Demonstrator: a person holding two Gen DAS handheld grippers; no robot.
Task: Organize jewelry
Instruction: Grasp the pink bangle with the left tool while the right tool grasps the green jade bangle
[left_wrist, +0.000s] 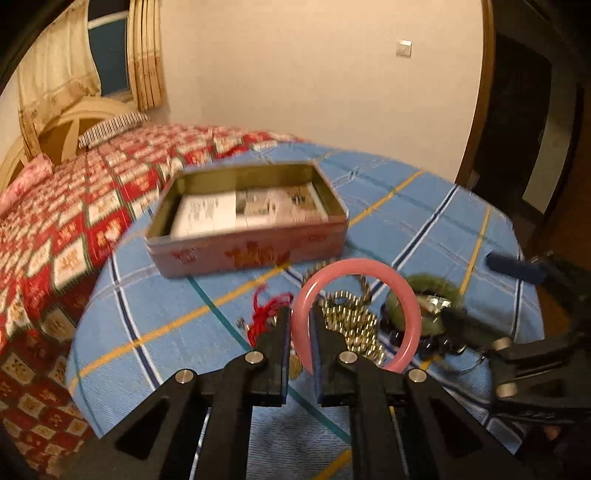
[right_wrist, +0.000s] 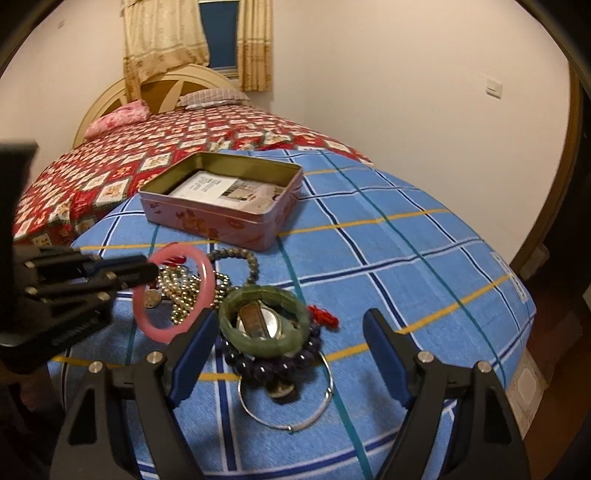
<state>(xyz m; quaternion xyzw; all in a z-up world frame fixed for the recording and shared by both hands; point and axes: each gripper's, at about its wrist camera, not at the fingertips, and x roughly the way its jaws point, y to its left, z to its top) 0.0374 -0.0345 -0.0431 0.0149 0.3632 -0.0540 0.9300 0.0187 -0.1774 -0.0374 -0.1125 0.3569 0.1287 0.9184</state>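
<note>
My left gripper (left_wrist: 300, 317) is shut on a pink bangle (left_wrist: 410, 295), holding it tilted above a pile of jewelry; the same bangle (right_wrist: 207, 269) and left gripper (right_wrist: 149, 271) show in the right wrist view. The pile holds gold beads (left_wrist: 351, 321), a green jade bracelet (right_wrist: 291, 339), dark purple beads (right_wrist: 266, 367), a thin silver hoop (right_wrist: 325, 402), a grey bead string (right_wrist: 253, 264) and red cord (right_wrist: 325, 315). My right gripper (right_wrist: 291, 328) is open, its fingers either side of the green bracelet. An open pink tin (right_wrist: 221, 221) stands behind the pile.
The jewelry and the tin (left_wrist: 240, 254) lie on a blue plaid cloth (right_wrist: 406, 258) over the end of a bed with a red patterned quilt (right_wrist: 110, 173). A printed paper (right_wrist: 221, 188) lies inside the tin. A wall and door frame (left_wrist: 484, 110) stand to the right.
</note>
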